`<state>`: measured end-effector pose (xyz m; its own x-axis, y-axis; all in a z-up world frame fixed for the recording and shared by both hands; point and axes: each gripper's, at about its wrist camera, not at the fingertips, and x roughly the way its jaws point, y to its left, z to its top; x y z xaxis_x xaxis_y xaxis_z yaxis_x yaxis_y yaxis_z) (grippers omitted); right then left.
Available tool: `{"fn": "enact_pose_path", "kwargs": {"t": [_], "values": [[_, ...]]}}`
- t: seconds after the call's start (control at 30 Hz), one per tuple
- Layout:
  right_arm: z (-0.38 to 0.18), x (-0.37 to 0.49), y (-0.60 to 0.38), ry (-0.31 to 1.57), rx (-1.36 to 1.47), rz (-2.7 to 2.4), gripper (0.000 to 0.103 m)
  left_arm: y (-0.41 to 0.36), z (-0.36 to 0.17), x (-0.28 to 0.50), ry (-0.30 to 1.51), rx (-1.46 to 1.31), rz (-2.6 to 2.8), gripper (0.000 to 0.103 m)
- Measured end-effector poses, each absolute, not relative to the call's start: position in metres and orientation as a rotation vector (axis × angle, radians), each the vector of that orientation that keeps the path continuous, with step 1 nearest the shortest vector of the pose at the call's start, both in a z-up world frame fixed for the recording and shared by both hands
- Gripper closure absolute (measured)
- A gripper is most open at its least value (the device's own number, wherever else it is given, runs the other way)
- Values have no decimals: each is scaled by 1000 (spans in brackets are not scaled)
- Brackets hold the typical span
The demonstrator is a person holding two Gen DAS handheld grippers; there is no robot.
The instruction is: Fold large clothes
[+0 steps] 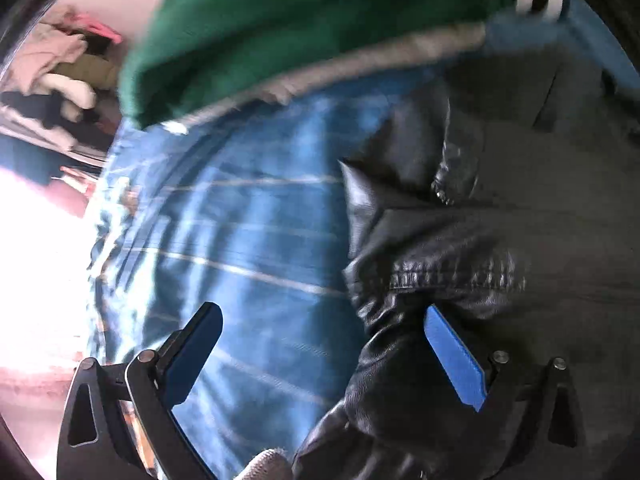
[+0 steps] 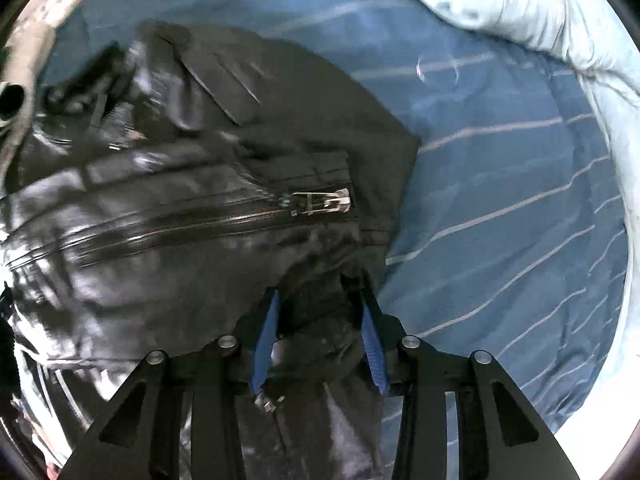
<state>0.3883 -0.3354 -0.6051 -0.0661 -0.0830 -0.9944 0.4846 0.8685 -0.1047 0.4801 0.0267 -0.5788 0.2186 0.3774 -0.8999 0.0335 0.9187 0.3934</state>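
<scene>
Black leather jacket (image 2: 192,184) lies spread on the blue striped bed (image 2: 500,200), zipper front up, hem toward the bed's pillow-side edge. Right gripper (image 2: 318,312): jaws partly closed around a bunched hem corner of the jacket, fabric between the pads. Left gripper (image 1: 324,344): jaws wide open, nothing held, one pad just beside the jacket's edge. Step looks like grasping for the first fold. Next probably: left closes on the near edge, then both lift together.
</scene>
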Motion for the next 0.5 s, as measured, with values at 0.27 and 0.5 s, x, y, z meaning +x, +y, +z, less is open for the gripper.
{"fn": "enact_pose_path", "kwargs": {"t": [0.27,0.5], "values": [[-617,414,-328,1635,357,-439,59,24,-560,466,1297,398,265,0],[-567,394,-372,1567,691,-142,26,12,-498,417,1223,374,399,0]]}}
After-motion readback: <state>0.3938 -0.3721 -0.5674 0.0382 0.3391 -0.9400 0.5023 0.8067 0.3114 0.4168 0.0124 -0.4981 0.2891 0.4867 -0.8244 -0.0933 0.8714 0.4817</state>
